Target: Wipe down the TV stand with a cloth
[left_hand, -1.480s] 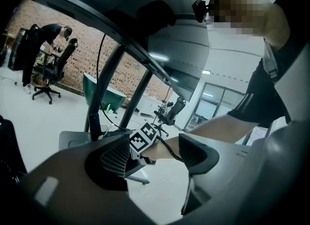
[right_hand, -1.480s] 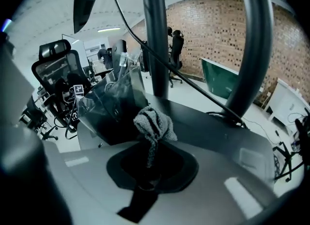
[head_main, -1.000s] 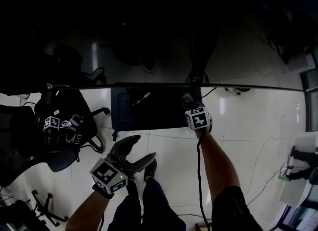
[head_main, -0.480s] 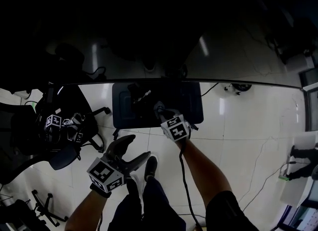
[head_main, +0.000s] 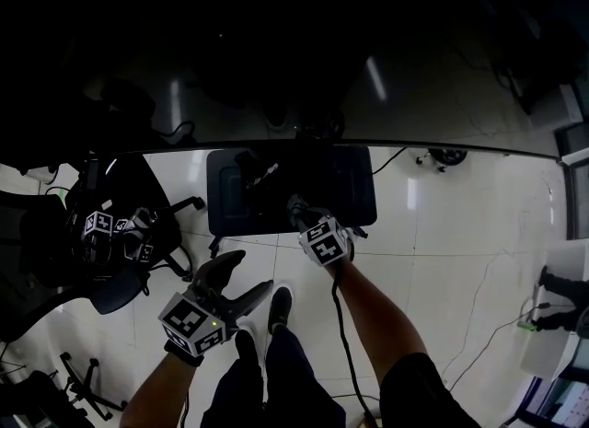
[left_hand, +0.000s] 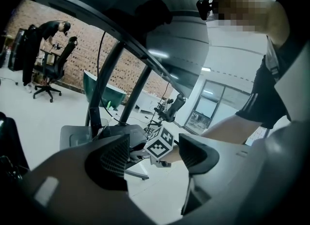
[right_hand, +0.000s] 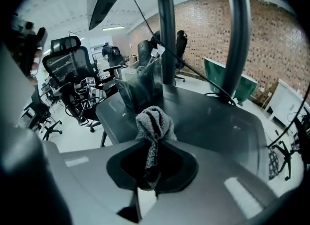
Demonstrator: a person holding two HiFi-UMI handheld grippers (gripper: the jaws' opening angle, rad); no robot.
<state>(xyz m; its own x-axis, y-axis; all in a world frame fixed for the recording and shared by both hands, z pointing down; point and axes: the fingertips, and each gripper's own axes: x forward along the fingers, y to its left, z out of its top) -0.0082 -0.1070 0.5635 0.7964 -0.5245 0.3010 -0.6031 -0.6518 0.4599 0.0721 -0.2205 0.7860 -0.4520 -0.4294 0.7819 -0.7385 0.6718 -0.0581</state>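
White floor (head_main: 442, 233), one dark TV stand (head_main: 354, 191) with two poles (right_hand: 167, 30). We see the right hand-held gripper (right_hand: 152, 163) pinching one cloth (right_hand: 154, 122) over its base; the left hand-held gripper (left_hand: 155, 154) is spread, empty.

Cloth (right_hand: 154, 122) tail hidden in tool (right_hand: 152, 147)

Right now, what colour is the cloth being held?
The cloth is grey with darker stripes; the right gripper view shows it best.
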